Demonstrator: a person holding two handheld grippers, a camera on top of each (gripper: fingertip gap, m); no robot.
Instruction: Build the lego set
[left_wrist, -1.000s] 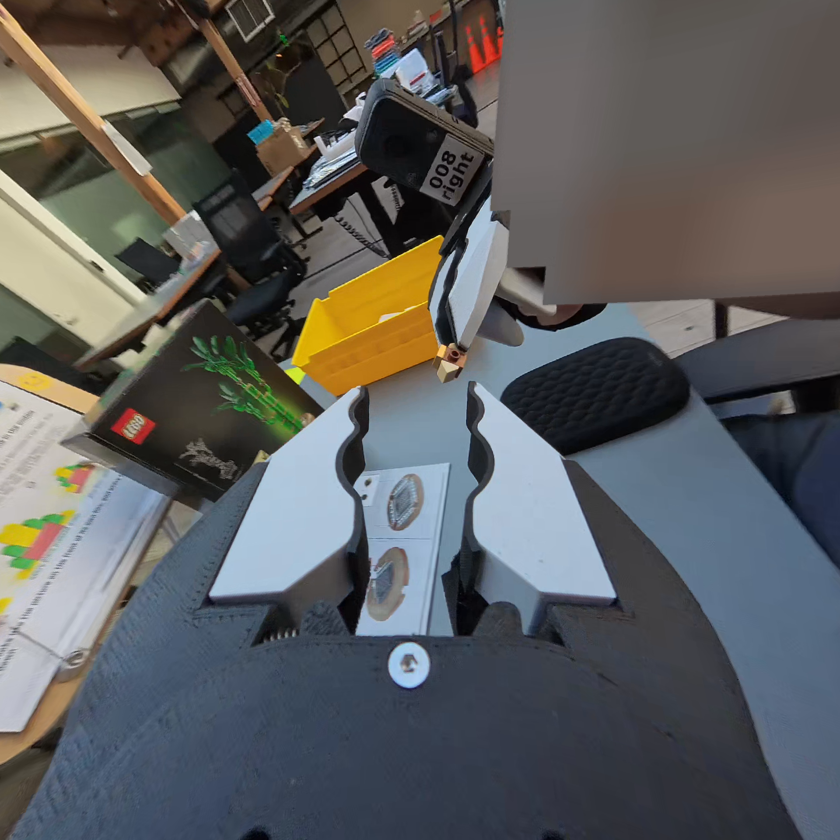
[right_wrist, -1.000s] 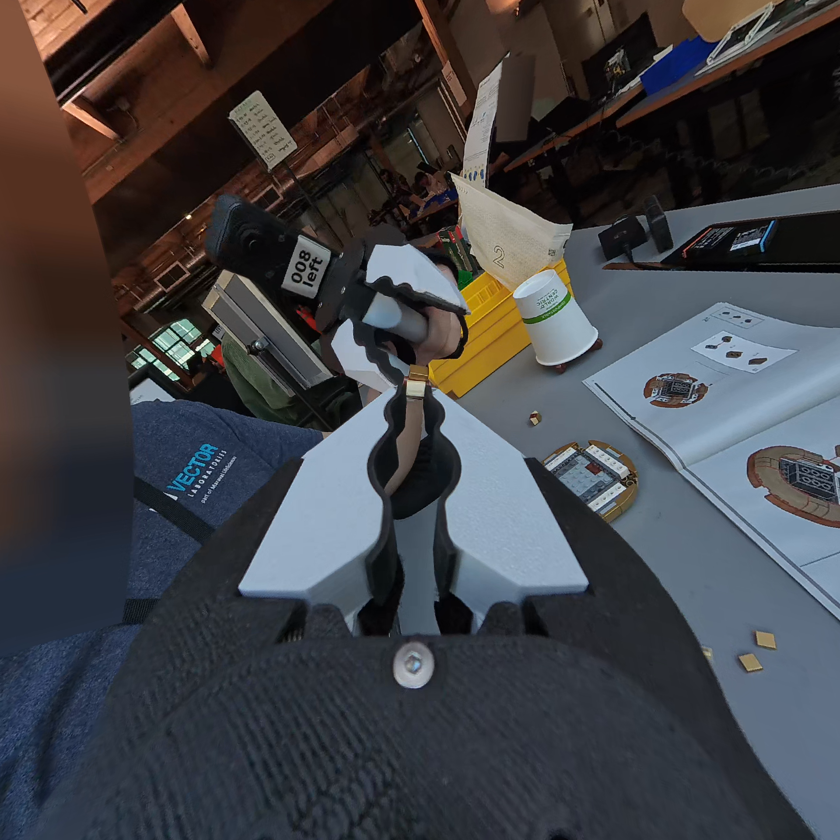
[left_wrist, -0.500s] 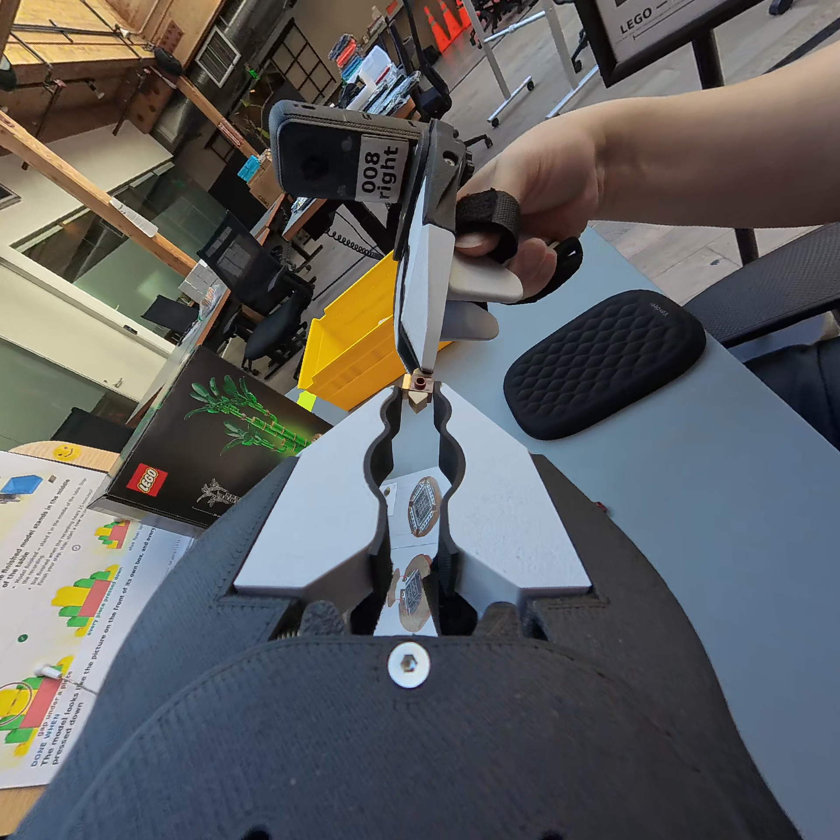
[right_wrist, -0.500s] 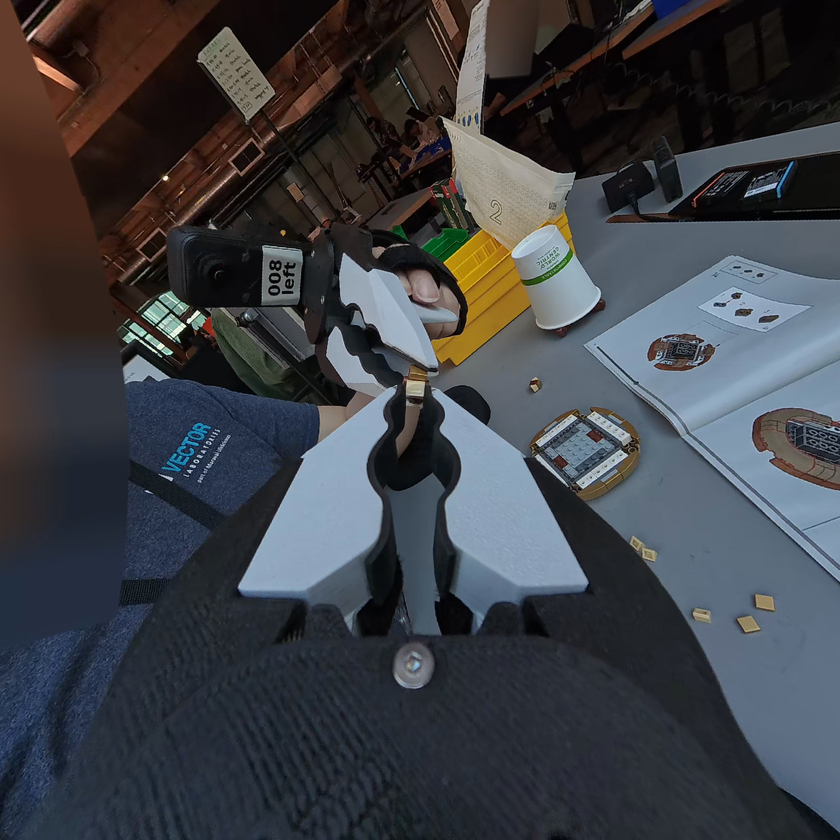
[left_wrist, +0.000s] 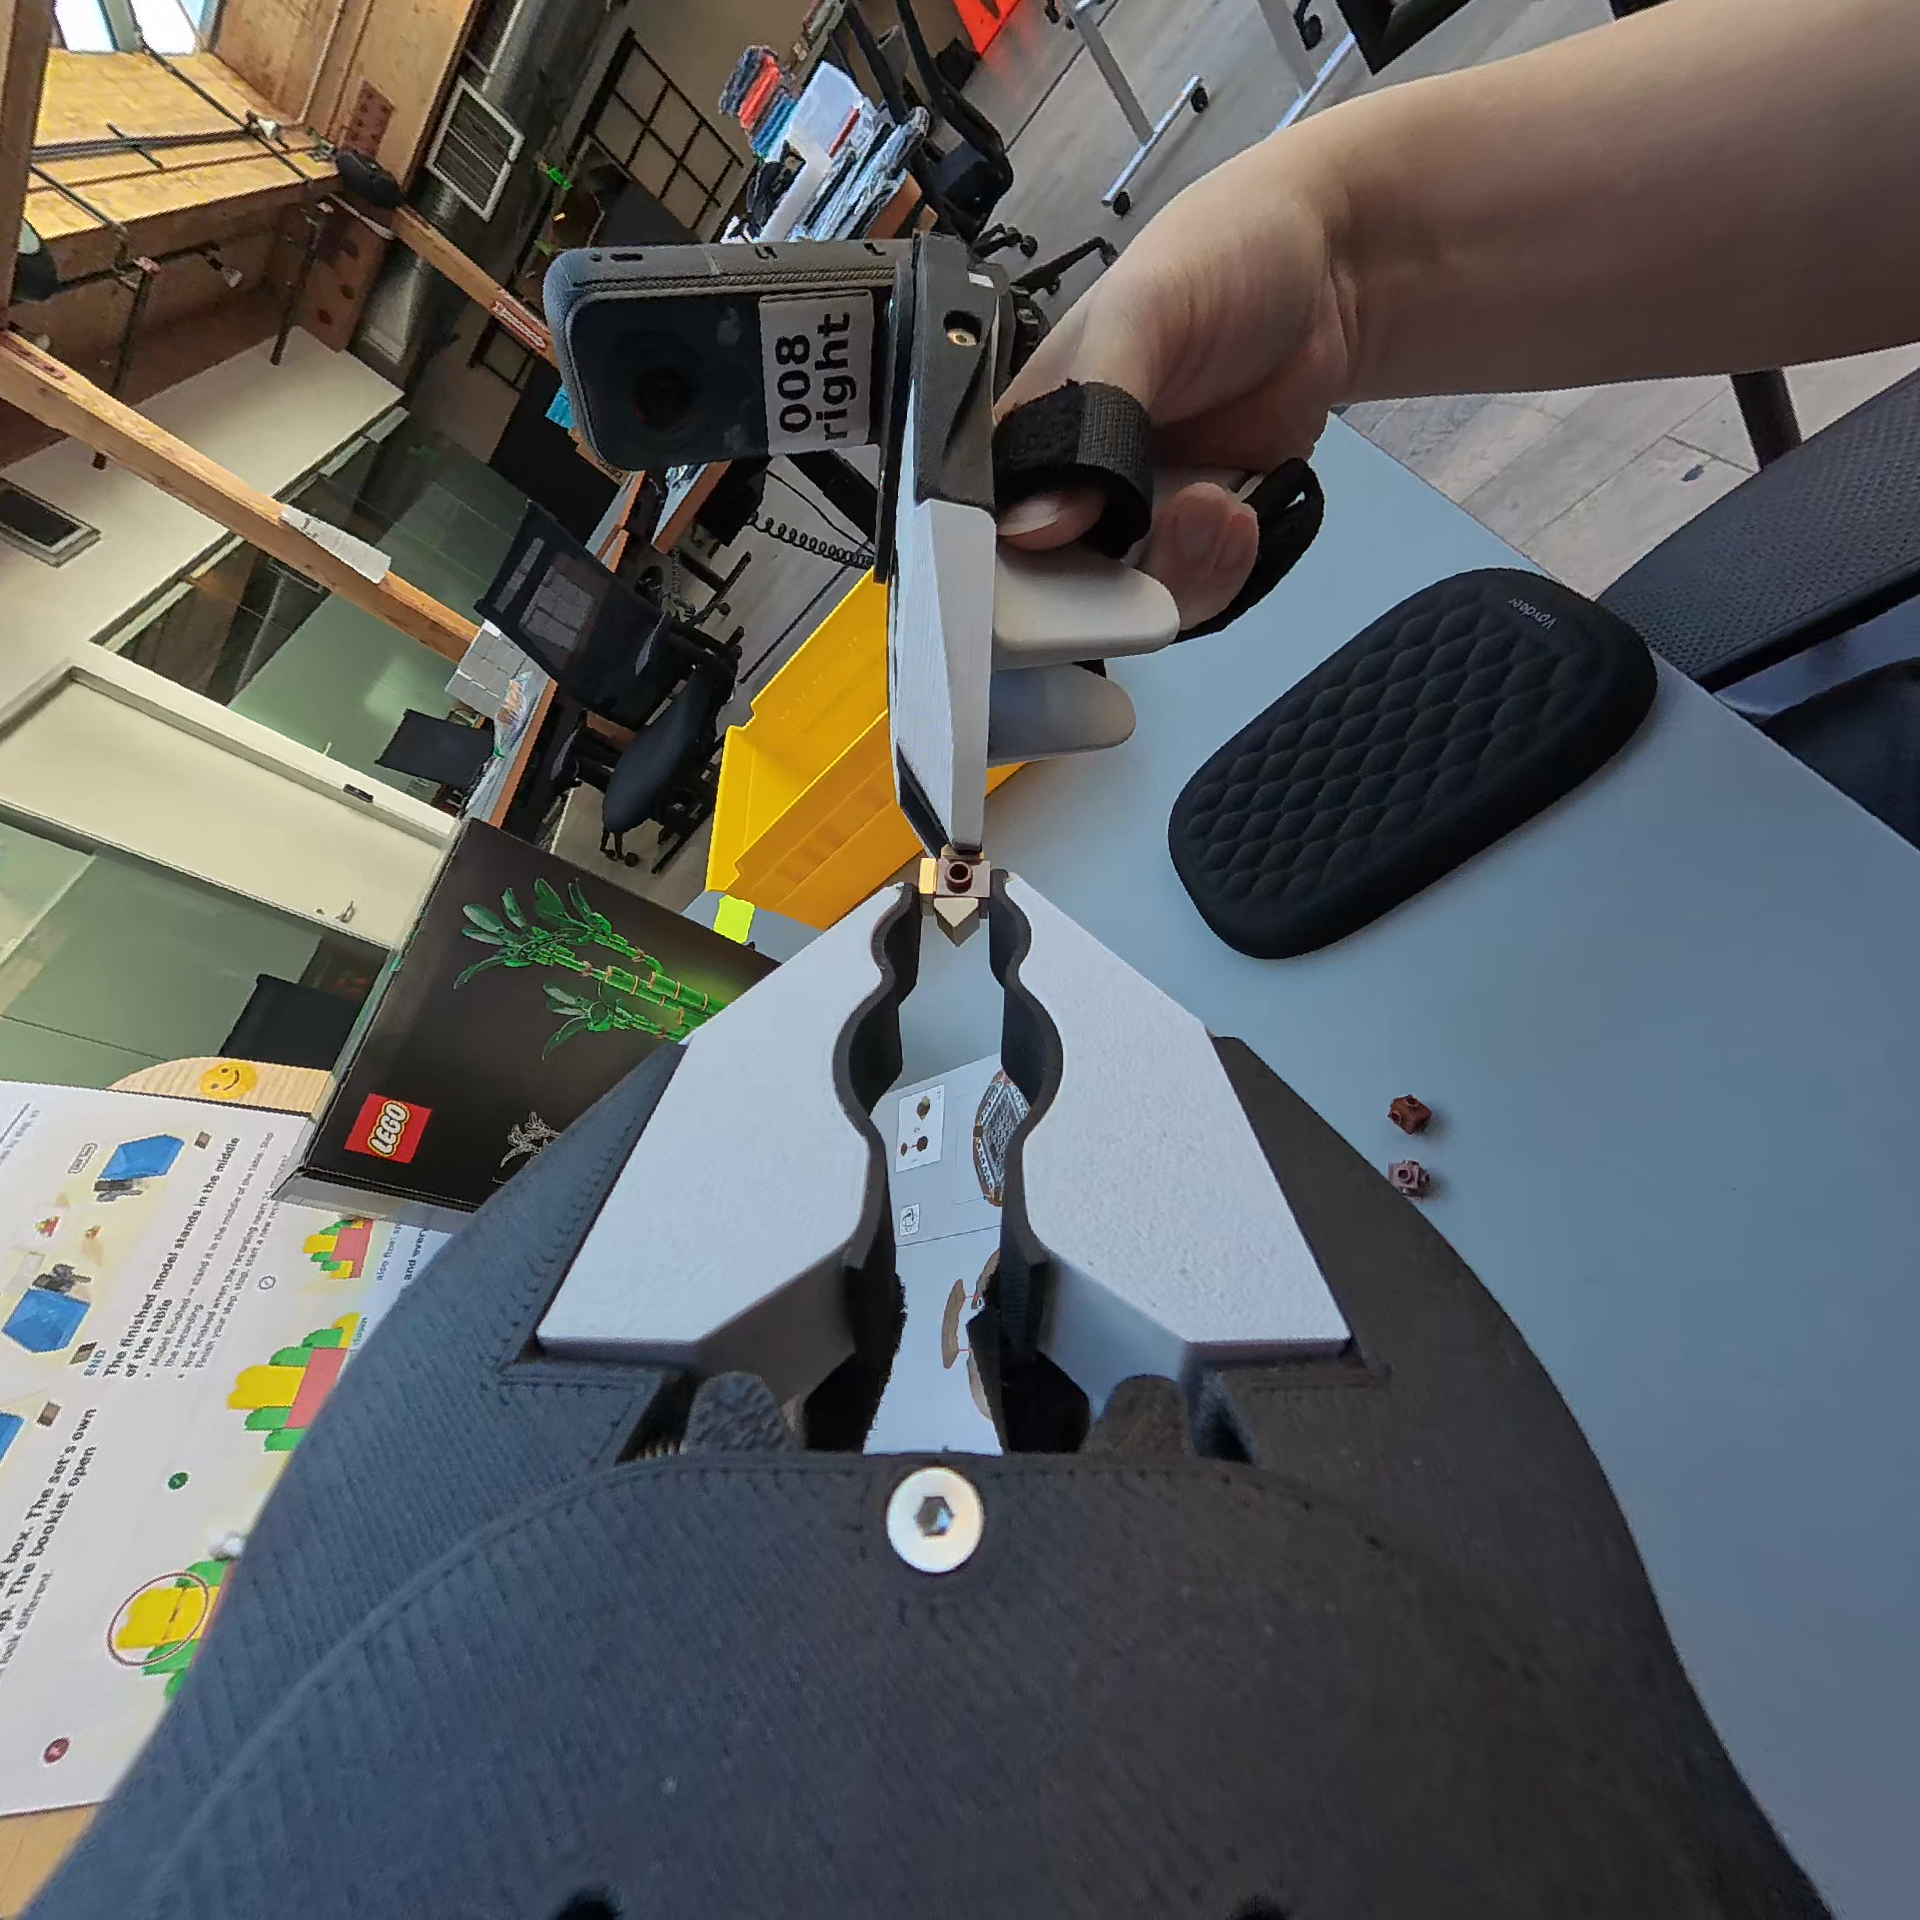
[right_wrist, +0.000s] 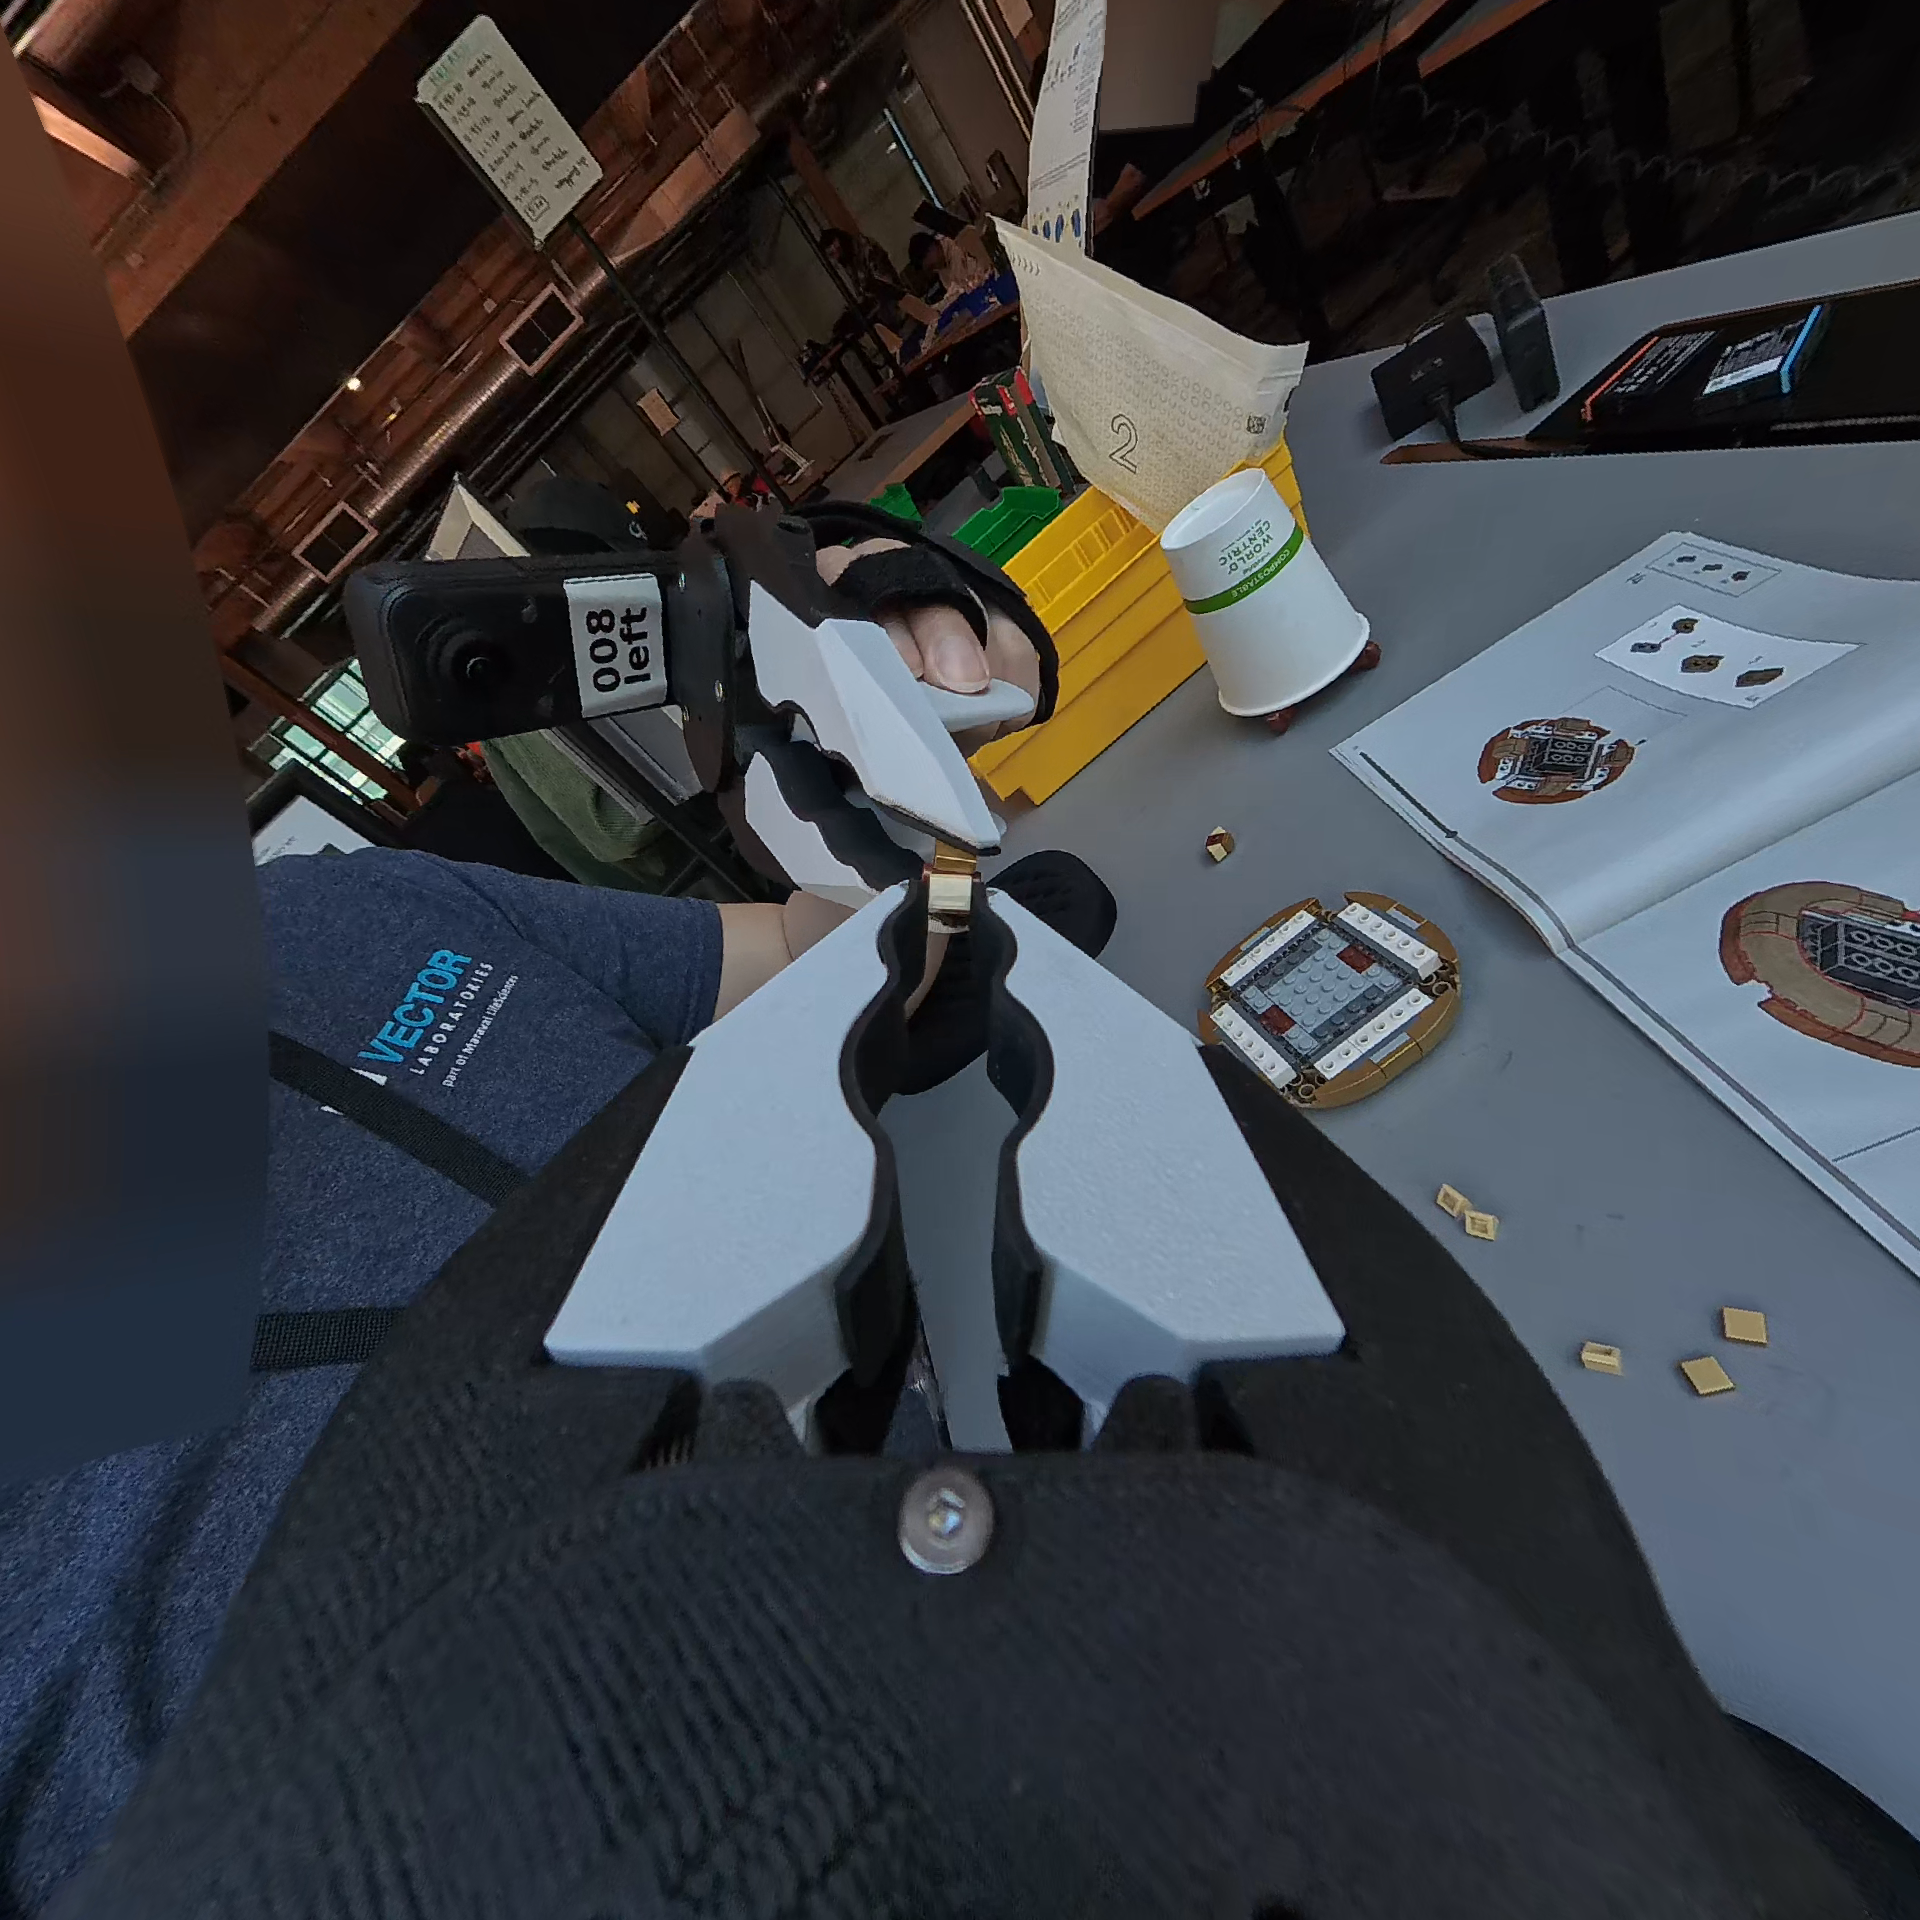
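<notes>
Two grippers meet tip to tip over the table (left_wrist: 1558, 1351), and between them sits one small tan brick (left_wrist: 957, 896), held up in the air rather than on the surface. The left gripper (left_wrist: 956, 920) has its fingers (left_wrist: 779, 1143) drawn in close at the tips, pinching the lower, wedge-shaped end of the brick. The right gripper (right_wrist: 948, 902) has its own fingers pressed onto the same piece; in the right wrist view a second gold part (right_wrist: 952, 858) appears stacked on it, under the left gripper's tips. My read: two tiny parts are being pushed together mid-air, each tool bracing against the other, since nothing on the table would hold them steady.

Off to the side, the round brown-rimmed base (right_wrist: 1333, 997) waits beside the open instruction booklet (right_wrist: 1662, 831), probably where this piece ends up. Loose gold tiles (right_wrist: 1704, 1374) lie scattered near the booklet. Farther back stand yellow bins (right_wrist: 1101, 644) and an upturned paper cup (right_wrist: 1262, 592). A black wrist pad (left_wrist: 1413, 758) lies well apart.
</notes>
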